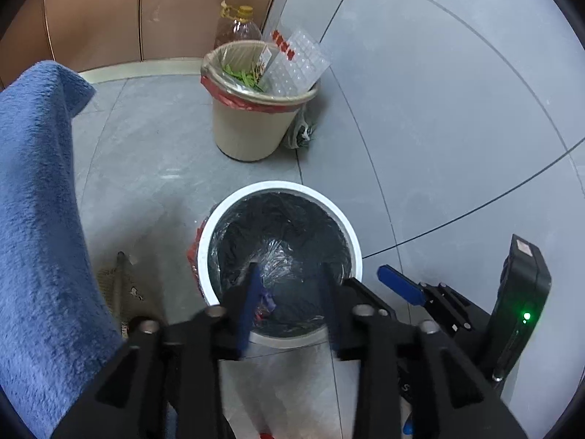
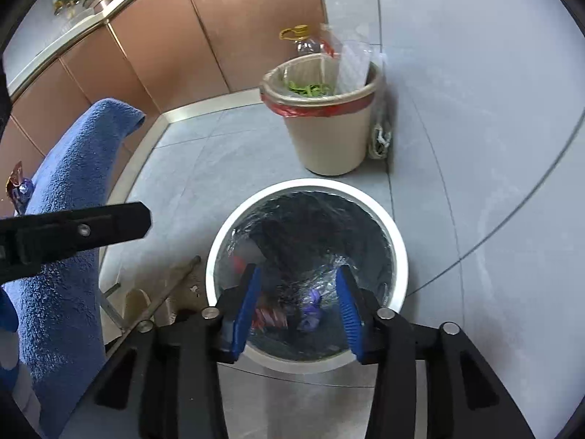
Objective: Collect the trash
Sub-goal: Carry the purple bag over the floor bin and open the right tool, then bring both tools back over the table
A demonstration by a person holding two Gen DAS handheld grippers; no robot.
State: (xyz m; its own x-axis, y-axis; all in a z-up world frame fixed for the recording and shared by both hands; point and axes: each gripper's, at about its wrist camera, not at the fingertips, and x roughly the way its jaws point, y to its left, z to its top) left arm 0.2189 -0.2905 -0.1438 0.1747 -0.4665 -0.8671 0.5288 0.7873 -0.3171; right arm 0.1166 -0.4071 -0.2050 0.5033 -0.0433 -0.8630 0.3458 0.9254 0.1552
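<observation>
The jaws of both grippers stand partly apart with nothing pinched between them. The left gripper [image 1: 290, 274] and the right gripper [image 2: 298, 276] both hang over the mouth of the white bin [image 1: 279, 187], which is lined with a dark bag [image 1: 281, 234]. Down in that bag lie the task's things — a red-and-white wrapper [image 2: 268, 316] and a purple wrapper [image 2: 310, 309] — loose at the bottom, clear of the blue pads [image 2: 245, 305].

What could go wrong from here, as I judge it: the two grippers sit close together over one narrow opening, so a careless pull-away could knock them together or catch the rim and tip the bin. The thin liner could also snag on a fingertip and lift out with it.

The bin stands on a grey tiled floor [image 1: 438, 109]. Behind it is a beige bin [image 1: 252, 124] with a red-edged liner, stuffed with green scraps and a clear plastic tray [image 1: 296, 62]; a plastic bottle [image 1: 241, 29] stands behind that, against brown cabinet doors [image 2: 175, 47]. A blue towel [image 1: 36, 219] hangs at the left, and a cluttered worktop [image 2: 73, 11] runs above the cabinets.
</observation>
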